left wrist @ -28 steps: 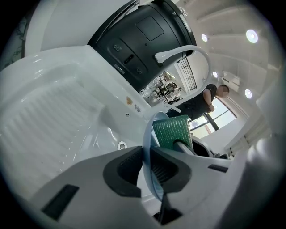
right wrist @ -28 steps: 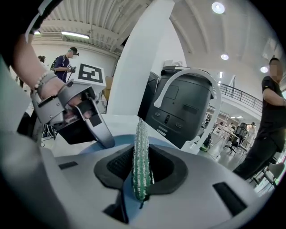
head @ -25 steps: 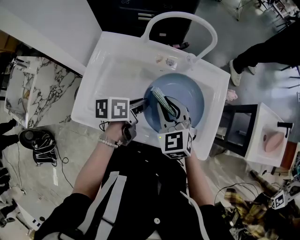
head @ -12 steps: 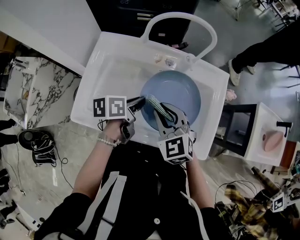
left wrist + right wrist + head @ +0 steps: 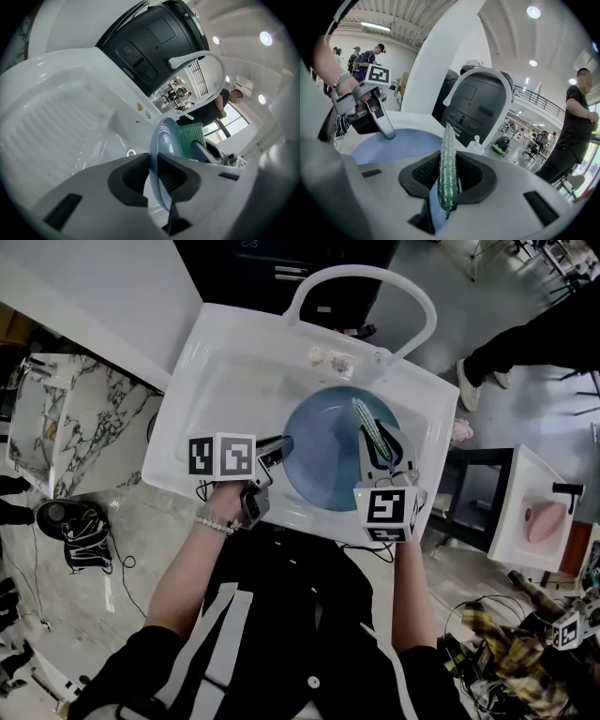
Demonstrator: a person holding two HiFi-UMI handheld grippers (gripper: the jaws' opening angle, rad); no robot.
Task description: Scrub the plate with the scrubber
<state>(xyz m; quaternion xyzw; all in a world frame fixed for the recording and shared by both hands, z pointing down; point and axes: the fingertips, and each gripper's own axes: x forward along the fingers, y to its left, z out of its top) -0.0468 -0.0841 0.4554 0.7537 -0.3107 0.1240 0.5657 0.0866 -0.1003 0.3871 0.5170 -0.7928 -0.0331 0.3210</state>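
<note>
A pale blue plate (image 5: 328,451) lies tilted in the white sink (image 5: 225,381). My left gripper (image 5: 278,448) is shut on the plate's left rim; in the left gripper view the rim (image 5: 157,168) runs edge-on between the dark pads. My right gripper (image 5: 375,448) is shut on a flat green scrubber (image 5: 367,430), which rests over the plate's right half. In the right gripper view the scrubber (image 5: 447,164) stands upright between the jaws, with the plate (image 5: 401,145) and the left gripper (image 5: 370,117) beyond it.
A white arched faucet (image 5: 361,292) rises at the sink's far rim, with a dark machine (image 5: 150,47) behind it. A marble counter (image 5: 75,418) lies left. A small white table (image 5: 525,512) stands right. A person (image 5: 572,131) stands nearby.
My right gripper has carried the scrubber from the plate's left-centre across to its right side. The left gripper has stayed clamped on the left rim.
</note>
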